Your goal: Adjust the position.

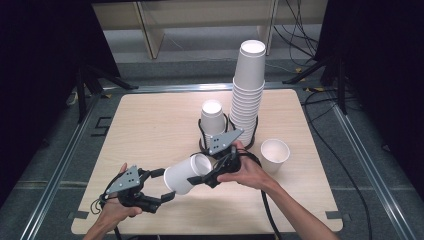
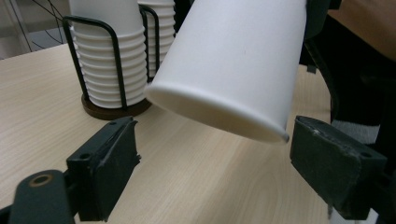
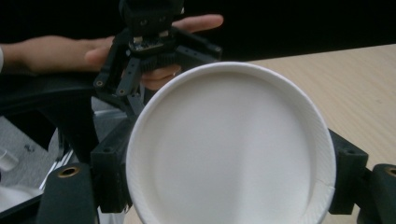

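A plain white paper cup [image 1: 186, 173] lies tipped almost on its side in the air just in front of the black wire cup holder [image 1: 227, 131], its open mouth facing that holder and its closed, rimmed base pointing away toward the table's near edge.
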### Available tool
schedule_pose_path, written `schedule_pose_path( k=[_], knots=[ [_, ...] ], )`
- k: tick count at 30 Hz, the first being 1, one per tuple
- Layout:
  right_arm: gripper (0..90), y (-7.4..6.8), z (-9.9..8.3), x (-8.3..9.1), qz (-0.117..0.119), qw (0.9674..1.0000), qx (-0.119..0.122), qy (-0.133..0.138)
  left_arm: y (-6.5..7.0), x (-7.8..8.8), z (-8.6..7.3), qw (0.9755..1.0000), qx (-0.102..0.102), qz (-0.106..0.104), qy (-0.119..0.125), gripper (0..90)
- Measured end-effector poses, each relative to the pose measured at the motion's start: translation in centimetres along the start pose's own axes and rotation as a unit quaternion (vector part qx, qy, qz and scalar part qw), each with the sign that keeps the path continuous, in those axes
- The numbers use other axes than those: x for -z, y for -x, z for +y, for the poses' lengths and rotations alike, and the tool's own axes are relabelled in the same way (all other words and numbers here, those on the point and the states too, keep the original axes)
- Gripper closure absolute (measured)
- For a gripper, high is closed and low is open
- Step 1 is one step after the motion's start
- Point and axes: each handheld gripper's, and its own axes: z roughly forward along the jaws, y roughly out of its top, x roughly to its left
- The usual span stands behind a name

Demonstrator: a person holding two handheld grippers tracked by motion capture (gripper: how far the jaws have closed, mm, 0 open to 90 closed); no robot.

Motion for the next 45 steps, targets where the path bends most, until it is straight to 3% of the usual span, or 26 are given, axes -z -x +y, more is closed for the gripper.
schedule_pose_path(
  k=[2, 5, 9, 11, 12, 13, 17, 21, 22, 24, 25, 30, 32, 38, 41, 45],
  knots=[
    [24.0, 0.1, 0.0, 0.4, 0.0, 0.9999, -0.011, 0.013, -0.1, 0.2, 0.0, 1.0, 0.006, 0.004, -0.003, 14.9],
    [23.9, 0.3, -0.1, 0.6, -0.011, 0.9996, -0.008, 0.026, -0.3, 0.0, -0.1, 0.9994, 0.029, -0.006, 0.02, 14.8],
    [23.9, 0.5, 0.0, 0.8, -0.014, 0.9994, -0.005, 0.031, -0.2, 0.0, -0.1, 0.9991, 0.034, -0.002, 0.026, 14.8],
    [24.0, 0.5, 0.0, 0.7, -0.018, 0.9992, -0.005, 0.035, -0.1, 0.1, 0.1, 0.9993, 0.032, 0.009, 0.018, 14.8],
    [24.0, 0.3, 0.0, 0.7, -0.012, 0.9992, -0.017, 0.034, 0.0, 0.0, 0.0, 0.9989, 0.033, -0.001, 0.033, 14.8],
    [23.9, 0.3, 0.1, 0.7, -0.008, 0.9993, -0.017, 0.033, 0.1, 0.2, 0.1, 0.9994, 0.027, 0.004, 0.023, 14.8],
    [24.0, 0.3, 0.3, 0.4, -0.009, 0.9992, -0.003, 0.039, 0.3, -0.1, 0.2, 0.9987, 0.031, -0.009, 0.041, 14.8],
    [24.0, -0.1, 0.6, 0.0, 0.004, 0.9991, -0.002, 0.043, 0.2, -0.1, 0.3, 0.999, 0.029, 0.008, 0.033, 14.4],
    [24.0, -0.2, 0.6, -0.1, 0.005, 0.9992, -0.01, 0.038, 0.2, -0.2, 0.2, 0.9987, 0.03, 0.006, 0.041, 12.5],
    [24.0, -0.2, 0.7, -0.3, 0.01, 0.9991, -0.002, 0.042, 0.3, -0.1, 0.3, 0.9992, 0.026, 0.011, 0.03, 9.9],
    [24.0, -0.2, 0.6, -0.4, 0.015, 0.9991, -0.005, 0.04, 0.2, -0.3, 0.2, 0.9988, 0.026, 0.005, 0.041, 8.1],
    [24.0, -0.4, 0.6, -0.9, 0.022, 0.9988, -0.012, 0.042, 0.4, -0.4, 0.3, 0.9993, 0.023, 0.006, 0.03, 5.0],
    [24.0, -0.4, 0.6, -1.2, 0.031, 0.9985, -0.009, 0.044, 0.5, -0.7, 0.2, 0.9987, 0.03, 0.004, 0.041, 3.0],
    [24.0, -0.5, 0.5, -1.7, 0.043, 0.9979, -0.004, 0.049, 0.8, -0.6, 0.3, 0.9992, 0.017, 0.002, 0.037, 0.0],
    [24.0, -0.6, 0.5, -1.9, 0.05, 0.9973, -0.002, 0.053, 0.8, -0.8, 0.3, 0.9985, 0.012, -0.011, 0.053, 0.0],
    [24.1, -0.7, 0.5, -2.1, 0.056, 0.997, -0.003, 0.054, 1.0, -0.6, 0.3, 0.999, 0.002, -0.009, 0.045, 0.4]
  ],
)
